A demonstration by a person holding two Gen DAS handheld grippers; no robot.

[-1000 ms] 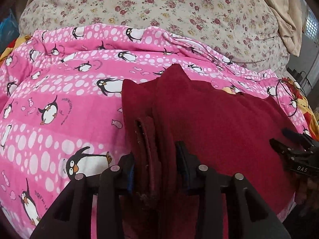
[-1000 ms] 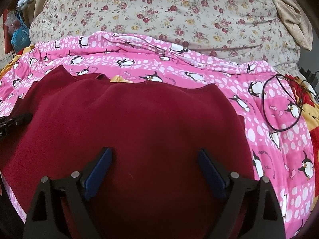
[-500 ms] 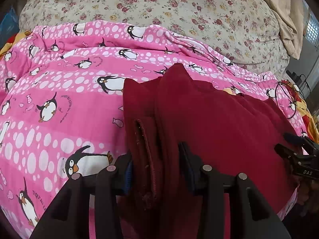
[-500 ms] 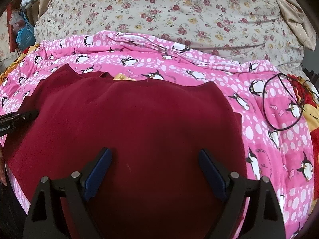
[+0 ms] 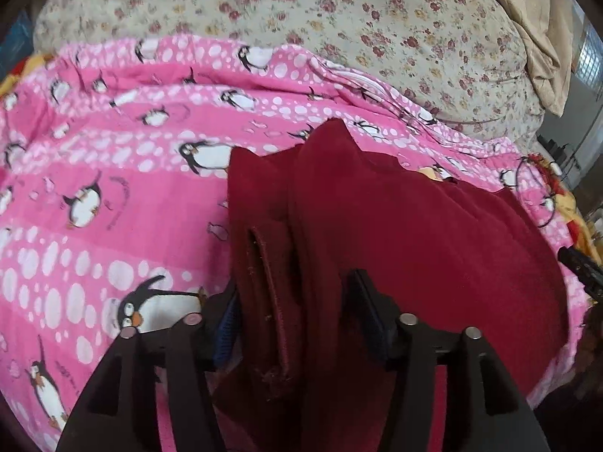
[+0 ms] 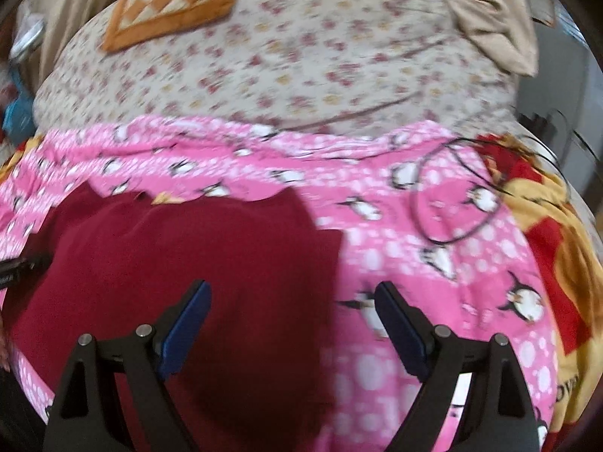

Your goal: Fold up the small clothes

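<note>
One maroon garment [image 5: 414,233] lies on the pink penguin blanket [image 5: 94,173]. The left gripper [image 5: 292,316], jaws just opening, straddles its bunched edge; the right gripper [image 6: 292,316] stands wide, holding nothing.

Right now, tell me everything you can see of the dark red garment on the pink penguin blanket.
The dark red garment is a soft, fleecy-looking piece lying mostly flat on the pink penguin blanket. Its left side is bunched into upright folds with a stitched hem showing, standing between the fingers of the left claw, whose jaws have just been opening. The right claw, open, hovers over its right edge without gripping it.
</note>
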